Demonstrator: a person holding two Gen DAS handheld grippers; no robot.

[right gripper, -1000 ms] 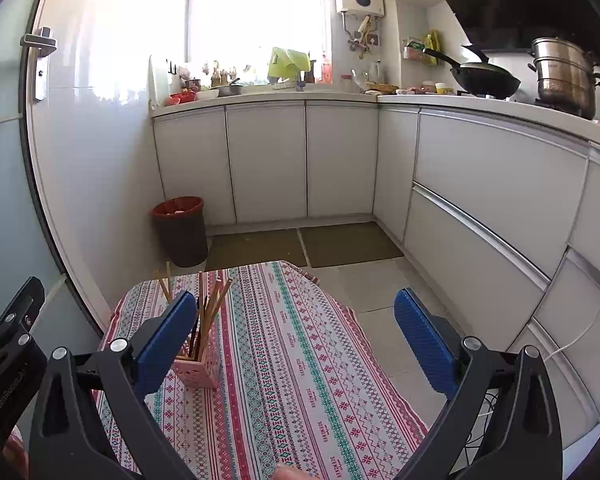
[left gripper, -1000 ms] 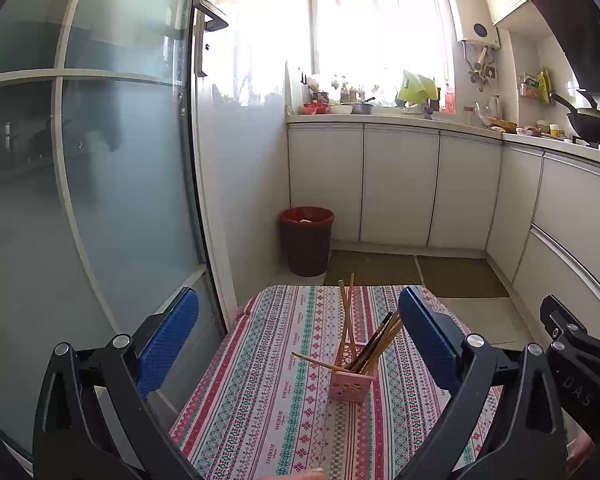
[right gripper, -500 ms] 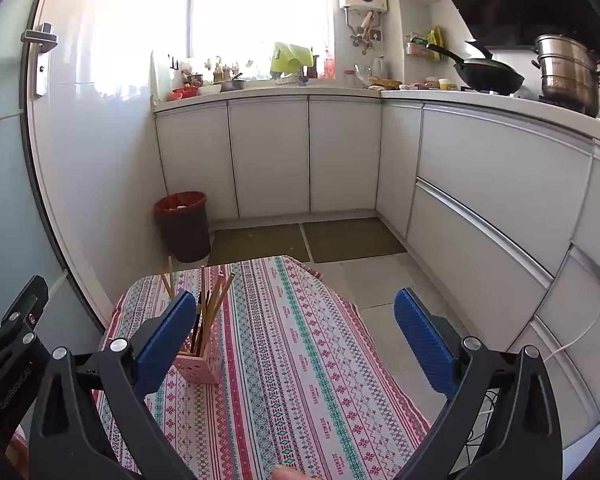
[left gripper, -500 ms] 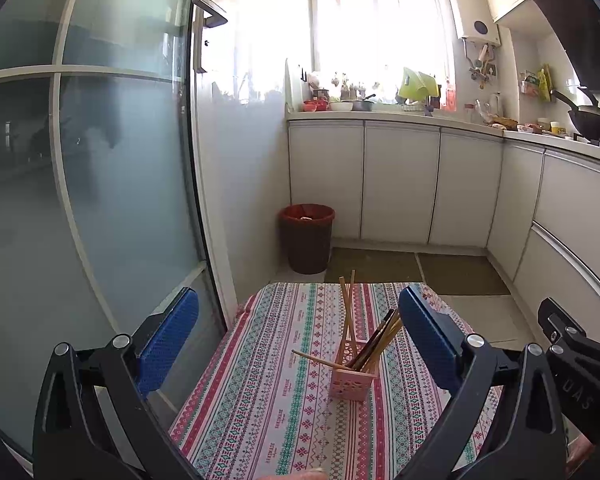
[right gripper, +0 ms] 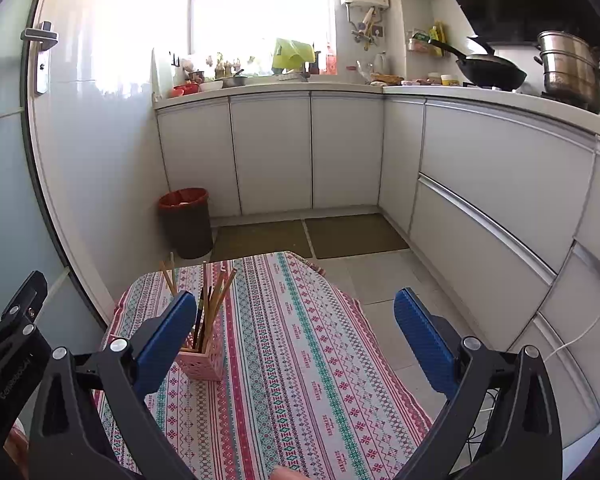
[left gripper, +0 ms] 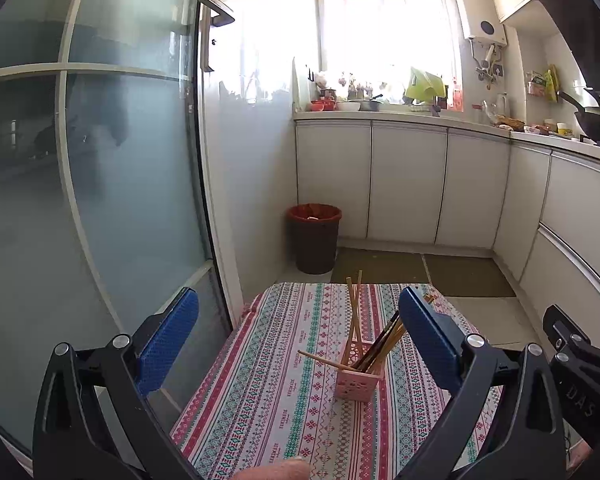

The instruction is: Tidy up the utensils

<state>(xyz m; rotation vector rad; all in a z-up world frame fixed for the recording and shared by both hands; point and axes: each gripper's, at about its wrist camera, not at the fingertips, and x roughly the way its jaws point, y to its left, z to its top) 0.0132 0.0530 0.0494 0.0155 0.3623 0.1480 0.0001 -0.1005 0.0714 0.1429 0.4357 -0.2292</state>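
A pink perforated holder (left gripper: 359, 380) stands upright on the patterned tablecloth (left gripper: 284, 392), at mid-table towards the left side. Chopsticks (left gripper: 354, 316) stand bundled inside it, leaning in several directions, one tilted low to the left. The left gripper (left gripper: 298, 332) hangs above the near table edge, jaws spread wide, holding nothing. The right gripper (right gripper: 296, 328) is likewise wide apart and empty, right of the holder. A dark bin (left gripper: 315, 238) stands on the floor beyond the table.
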